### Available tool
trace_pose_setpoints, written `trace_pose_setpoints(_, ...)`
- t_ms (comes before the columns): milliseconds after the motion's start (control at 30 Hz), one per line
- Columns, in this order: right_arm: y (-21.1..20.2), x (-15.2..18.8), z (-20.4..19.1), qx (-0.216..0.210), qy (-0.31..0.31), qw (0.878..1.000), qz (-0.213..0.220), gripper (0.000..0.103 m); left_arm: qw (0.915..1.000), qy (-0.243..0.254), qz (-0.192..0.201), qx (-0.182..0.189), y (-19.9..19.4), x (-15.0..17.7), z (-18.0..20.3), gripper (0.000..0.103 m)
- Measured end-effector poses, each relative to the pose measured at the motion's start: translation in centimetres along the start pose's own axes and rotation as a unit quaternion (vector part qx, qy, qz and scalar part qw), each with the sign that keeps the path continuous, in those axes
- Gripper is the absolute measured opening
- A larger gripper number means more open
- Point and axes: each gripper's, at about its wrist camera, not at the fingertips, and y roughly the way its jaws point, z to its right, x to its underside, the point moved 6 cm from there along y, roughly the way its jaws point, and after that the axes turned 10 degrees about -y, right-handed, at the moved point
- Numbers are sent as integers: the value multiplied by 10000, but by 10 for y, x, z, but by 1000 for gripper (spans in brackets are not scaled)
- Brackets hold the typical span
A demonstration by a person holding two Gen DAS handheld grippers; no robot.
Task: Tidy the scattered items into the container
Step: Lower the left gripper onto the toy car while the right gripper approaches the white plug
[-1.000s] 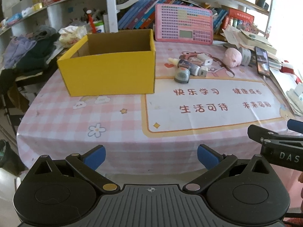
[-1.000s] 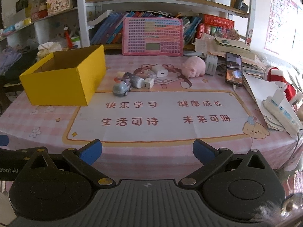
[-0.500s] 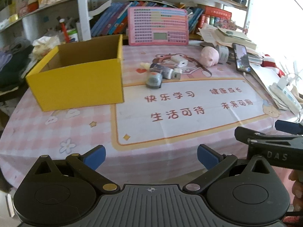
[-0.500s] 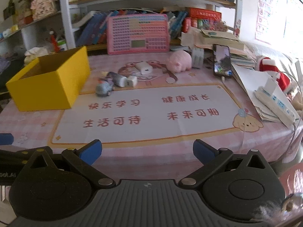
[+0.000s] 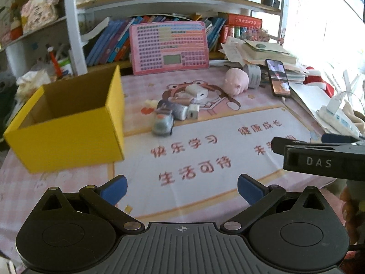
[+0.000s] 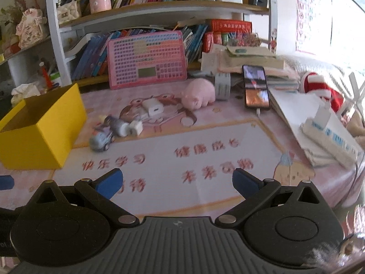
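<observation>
The yellow cardboard box (image 5: 68, 125) stands open-topped at the left of the table, its inside plain brown board with nothing visible in it. Just right of it lies a cluster of small items: a rounded grey toy car (image 5: 162, 124) nearest, a grey cylinder (image 5: 176, 110) lying on its side behind it, a small white cube plug (image 5: 193, 111) touching the cylinder's end, and a larger glossy white charger block (image 5: 196, 92) a little farther back. Farther right sits a soft, rounded pink pig (image 5: 236, 81), with a grey tape roll (image 5: 253, 75) just beside it and a phone (image 5: 277, 77) flat beyond that.

All of it rests on a smooth pink checked tablecloth (image 5: 45, 187) printed with a white panel and red characters. A pink keypad board (image 5: 169, 48) leans upright at the far edge, against shelves of books.

The left gripper (image 5: 181, 188) hangs over the near edge, blue-tipped fingers spread wide, holding nothing. The right gripper (image 6: 176, 182) is likewise spread and bare, well short of the items.
</observation>
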Motion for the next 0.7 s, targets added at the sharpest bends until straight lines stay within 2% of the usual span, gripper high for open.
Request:
trace_pose_setpoints(133, 21, -14, 13, 75, -52, 9999, -41, 103, 10000, 50, -28, 80, 22, -16, 12, 103)
trace_pose_setpoints(433, 68, -37, 40, -143, 199, 9994, -246, 103, 9993, 337, -92, -103, 59, -46, 36, 103)
trace_pose_setpoints(700, 104, -59, 47, -405, -16, 9988, -273, 103, 9998, 168, -22, -130, 80, -71, 43, 103)
